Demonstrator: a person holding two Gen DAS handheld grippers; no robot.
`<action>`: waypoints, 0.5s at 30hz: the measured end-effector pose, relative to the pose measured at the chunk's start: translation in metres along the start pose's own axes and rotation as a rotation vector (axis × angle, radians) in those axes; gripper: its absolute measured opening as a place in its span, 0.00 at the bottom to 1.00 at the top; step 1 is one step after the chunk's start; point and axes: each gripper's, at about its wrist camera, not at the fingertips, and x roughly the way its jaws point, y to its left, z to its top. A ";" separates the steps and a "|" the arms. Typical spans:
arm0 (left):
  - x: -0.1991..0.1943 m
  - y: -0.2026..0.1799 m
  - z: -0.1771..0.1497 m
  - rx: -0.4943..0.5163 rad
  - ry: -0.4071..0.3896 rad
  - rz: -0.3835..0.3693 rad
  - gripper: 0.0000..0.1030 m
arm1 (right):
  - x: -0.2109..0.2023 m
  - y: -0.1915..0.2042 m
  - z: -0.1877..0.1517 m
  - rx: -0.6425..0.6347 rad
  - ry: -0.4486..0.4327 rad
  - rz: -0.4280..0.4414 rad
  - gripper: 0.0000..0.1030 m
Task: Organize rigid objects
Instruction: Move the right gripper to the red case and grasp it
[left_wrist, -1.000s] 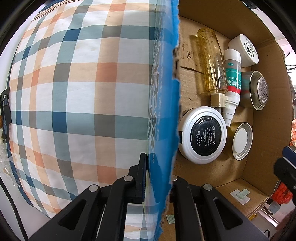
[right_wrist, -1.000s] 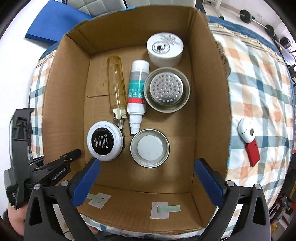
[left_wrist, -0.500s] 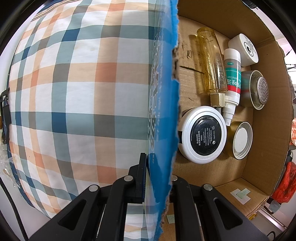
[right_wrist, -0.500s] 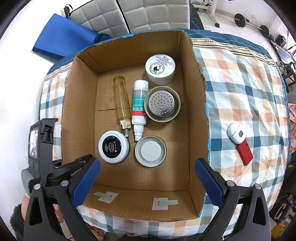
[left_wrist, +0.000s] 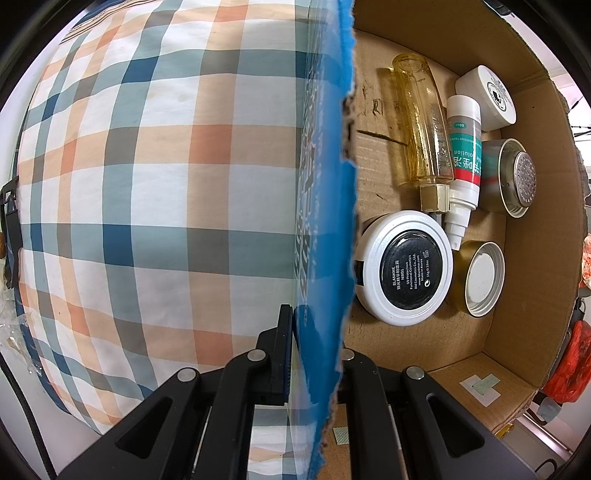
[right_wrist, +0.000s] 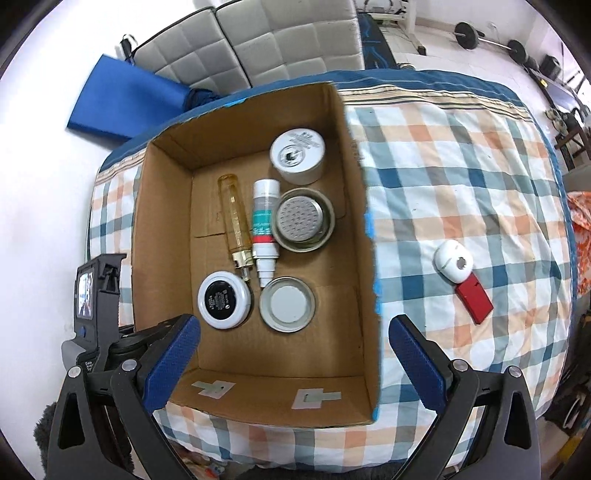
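My box (right_wrist: 255, 258) sits on a checked bedcover (right_wrist: 461, 192), open side up; the cover spreads wide to the right and runs under the box on every side I can see; beyond the bed there is white floor, a grey quilted cushion (right_wrist: 266, 40), a blue mat (right_wrist: 125, 99) and a barbell (right_wrist: 487, 40) far back.

Out on the cover, well apart from the box, lie a white case (right_wrist: 453, 260) and a red card (right_wrist: 474, 301), touching each other.

My left gripper (left_wrist: 314, 354) is clenched on the box's left wall (left_wrist: 328, 206), one finger outside and one inside, and that wall's blue face fills the middle of its view; in the right view I see it at the box's near left corner (right_wrist: 110, 332).

My right gripper (right_wrist: 295, 354) hangs above the near edge of the box, jaws spread wide, grasping nothing.

Inside lie a yellow bottle (right_wrist: 234, 218) and a white tube (right_wrist: 264, 229) side by side, touching; a steel strainer (right_wrist: 301, 221) just right of the tube; a white jar (right_wrist: 297, 155) behind it; a black-topped compact (right_wrist: 223, 300) in front of the bottle; a lid (right_wrist: 288, 304) beside the compact.
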 end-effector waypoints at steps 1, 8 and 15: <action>0.000 0.000 0.000 -0.001 0.000 -0.001 0.06 | -0.002 -0.008 0.001 0.012 -0.002 0.001 1.00; 0.001 -0.001 0.000 -0.001 0.000 -0.002 0.06 | 0.007 -0.097 0.015 0.069 -0.019 -0.100 1.00; 0.001 -0.001 0.000 -0.002 0.001 0.000 0.06 | 0.083 -0.188 0.018 -0.039 0.159 -0.273 1.00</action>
